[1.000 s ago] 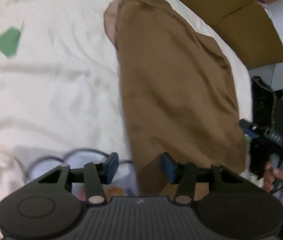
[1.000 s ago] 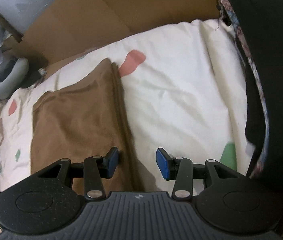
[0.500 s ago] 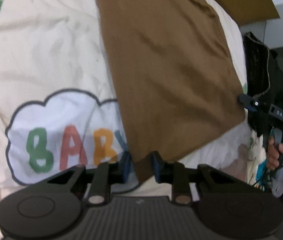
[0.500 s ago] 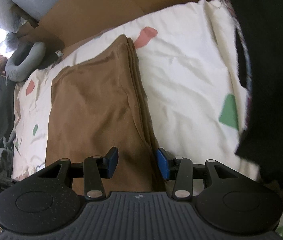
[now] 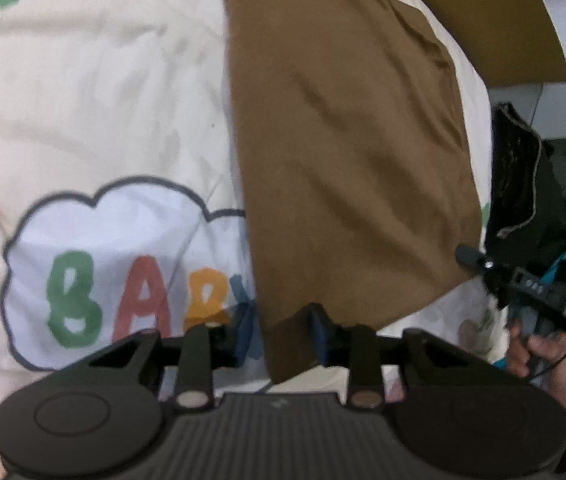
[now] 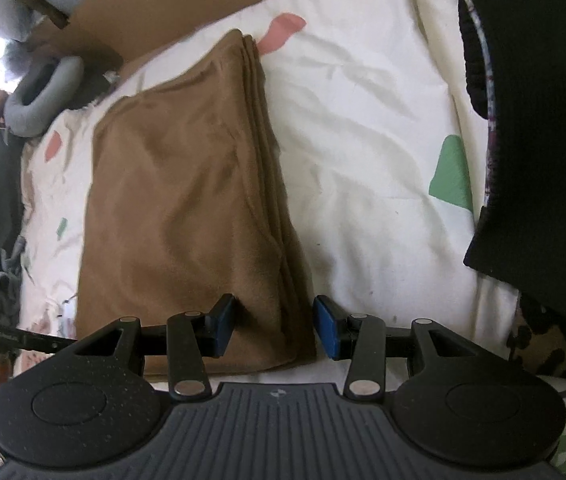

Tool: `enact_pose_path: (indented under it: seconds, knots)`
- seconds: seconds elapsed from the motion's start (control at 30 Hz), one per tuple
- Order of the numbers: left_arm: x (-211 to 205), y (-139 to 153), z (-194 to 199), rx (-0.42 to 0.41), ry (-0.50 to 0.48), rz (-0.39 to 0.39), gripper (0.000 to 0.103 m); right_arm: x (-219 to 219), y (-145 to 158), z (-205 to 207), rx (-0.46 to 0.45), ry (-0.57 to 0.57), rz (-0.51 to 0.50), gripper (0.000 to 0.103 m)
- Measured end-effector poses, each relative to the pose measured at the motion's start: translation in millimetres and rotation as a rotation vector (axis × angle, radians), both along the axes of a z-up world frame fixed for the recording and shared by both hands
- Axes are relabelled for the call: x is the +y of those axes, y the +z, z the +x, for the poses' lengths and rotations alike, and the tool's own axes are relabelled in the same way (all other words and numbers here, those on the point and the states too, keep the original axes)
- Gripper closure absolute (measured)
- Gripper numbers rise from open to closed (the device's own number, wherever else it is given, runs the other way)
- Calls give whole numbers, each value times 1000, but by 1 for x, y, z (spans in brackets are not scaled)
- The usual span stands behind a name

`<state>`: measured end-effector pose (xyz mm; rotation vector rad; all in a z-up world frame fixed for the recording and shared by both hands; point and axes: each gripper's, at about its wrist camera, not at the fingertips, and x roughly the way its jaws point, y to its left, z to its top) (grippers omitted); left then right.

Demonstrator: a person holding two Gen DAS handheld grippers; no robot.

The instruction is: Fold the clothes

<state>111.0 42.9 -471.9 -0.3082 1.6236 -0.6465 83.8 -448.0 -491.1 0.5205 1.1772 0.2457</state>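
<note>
bed: cream sheet (image 6: 363, 128) with coloured patches, and a "BABY" cloud print (image 5: 123, 272) near my left side. It carries everything.
black pile: dark clothing (image 6: 543, 120) heaped at the right edge of the right wrist view, well apart from the job.
cardboard: flat brown board (image 5: 483, 20) beyond the far end of the bed.
brown garment: the task's thing (image 6: 187, 200). It lies flat on the sheet, folded into a long rectangle, with layered edges stacked along its right side. Near corners sit at my two tools.
left gripper: (image 5: 281, 332) its fingers straddle the near left corner of the brown cloth and are opening right now. The view is blurred, so I can't tell whether the pads press the cloth.
right gripper: (image 6: 275, 330) fingers apart, straddling the near right corner with its stacked layers. I see a gap on each side, so I read it as released, not gripping.
risk 1: if I lift now, the left corner may slip out as those fingers open, and the fold skews.
risk 2: right side may pinch only the top layers; the stack then peels apart.
risk 3: uneven pull between hands could drag the garment over the sheet and wrinkle it.
</note>
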Motion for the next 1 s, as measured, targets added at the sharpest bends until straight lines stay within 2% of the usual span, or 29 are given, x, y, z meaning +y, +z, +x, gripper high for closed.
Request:
enact_pose_path:
  seconds: [0.17, 0.2, 0.23, 0.3, 0.37, 0.47, 0.77, 1.0]
  knots:
    - [-2, -3, -3, 18, 8, -32, 71, 2, -9, 8, 9, -18, 34, 50]
    - [-4, -3, -4, 17, 4, -34, 75, 2, -9, 9, 9, -19, 41, 50]
    - [-7, -2, -5, 14, -2, -33, 84, 1, -10, 10, 11, -20, 46, 50]
    - [-9, 1, -6, 6, -14, -38, 92, 1, -10, 12, 17, -22, 58, 59]
    - [-6, 3, -5, 16, -4, -47, 95, -1, -11, 11, 24, -23, 77, 83]
    - [-3, 6, -3, 16, -19, -46, 96, -4, -10, 9, 35, -31, 110, 92]
    - [-2, 44, 12, -9, -57, -40, 97, 2, 5, 3, 68, -56, 179, 95]
    - [-3, 60, 23, -57, -97, 48, 97, 28, 9, -15, 99, -35, 245, 95]
